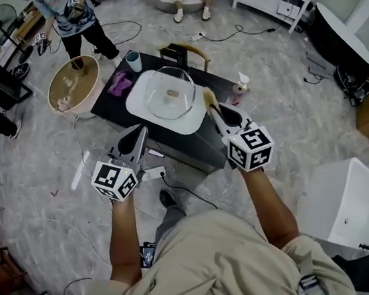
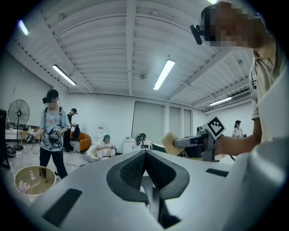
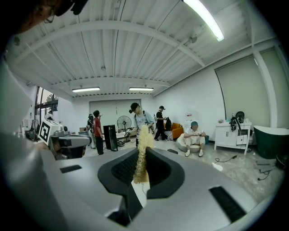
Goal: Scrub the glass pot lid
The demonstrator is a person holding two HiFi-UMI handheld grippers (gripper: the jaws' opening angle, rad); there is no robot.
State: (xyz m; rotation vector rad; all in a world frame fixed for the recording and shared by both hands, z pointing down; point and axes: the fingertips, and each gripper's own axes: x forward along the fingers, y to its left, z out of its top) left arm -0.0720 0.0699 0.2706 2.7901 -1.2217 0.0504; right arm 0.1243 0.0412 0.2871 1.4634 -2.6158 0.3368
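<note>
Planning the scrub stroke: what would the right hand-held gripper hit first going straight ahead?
Likely nothing close. The right hand-held gripper, shut on a sponge, points level across the room, seemingly passing above the glass lid.

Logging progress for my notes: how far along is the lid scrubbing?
Done: the right gripper is shut on a yellowish scrub pad, and the glass pot lid lies on the white tray. In hand: both grippers hover short of the lid; the left gripper is shut and empty. Left: all the scrubbing, since the pad looks clear of the lid.
</note>
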